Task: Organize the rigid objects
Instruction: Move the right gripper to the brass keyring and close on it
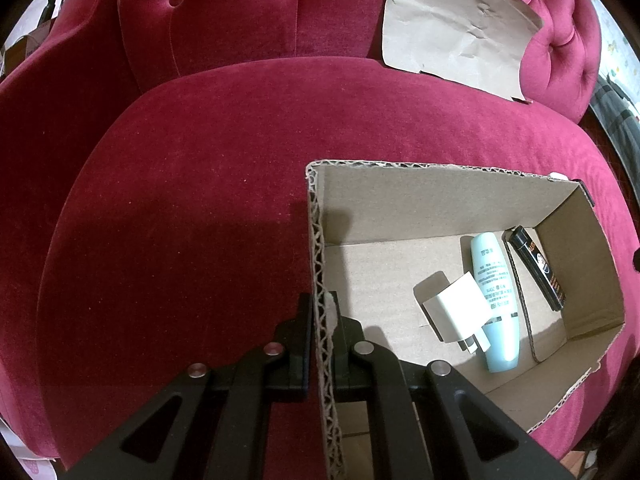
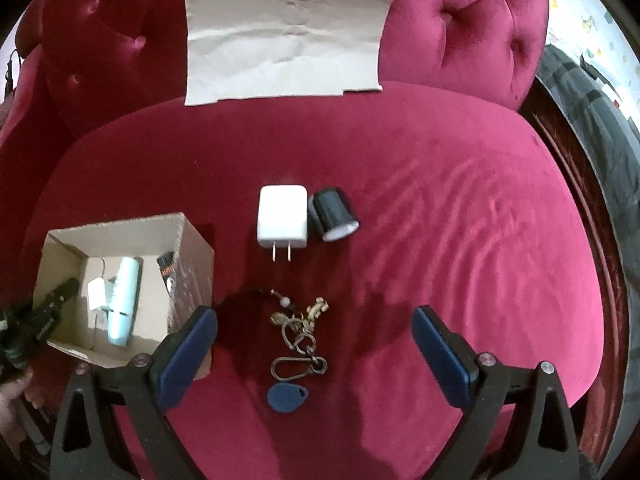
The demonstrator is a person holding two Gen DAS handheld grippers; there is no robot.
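Seat cushion [image 2: 400, 200] of the crimson velvet armchair fills most of both views and carries every item you are sorting. Its tufted backrest [image 2: 460, 20] spans the top of the frame, with a creased sheet of brown paper [image 2: 284, 36] leaning against it at upper centre.

Your cardboard box [image 1: 440, 200] occupies the lower right of the left wrist view and the lower left of the right wrist view, its top open. Inside it, from centre toward the right wall, lie a white plug adapter [image 1: 456, 308], a pale blue tube [image 1: 496, 300] touching that adapter, and a black tube [image 1: 538, 268] against the right wall.

Your left hand-held gripper [image 1: 322, 344] is pressed together on the box's left wall, one finger outside and one inside, at the bottom centre of its own view. In the right wrist view it shows as a dark shape at the box's lower left edge.

Your right hand-held gripper [image 2: 314, 340] stands spread wide at the bottom of its view, its blue pads [image 2: 188, 352] on either side of the keychain and clear of it.

On the bare cushion at centre frame, a white charger [image 2: 282, 216] lies prongs toward you, with a black cylindrical cap [image 2: 332, 214] touching its right side. Below these lies a keychain [image 2: 298, 332] of brass rings and a carabiner, ending in a blue key fob [image 2: 286, 398] nearest you.
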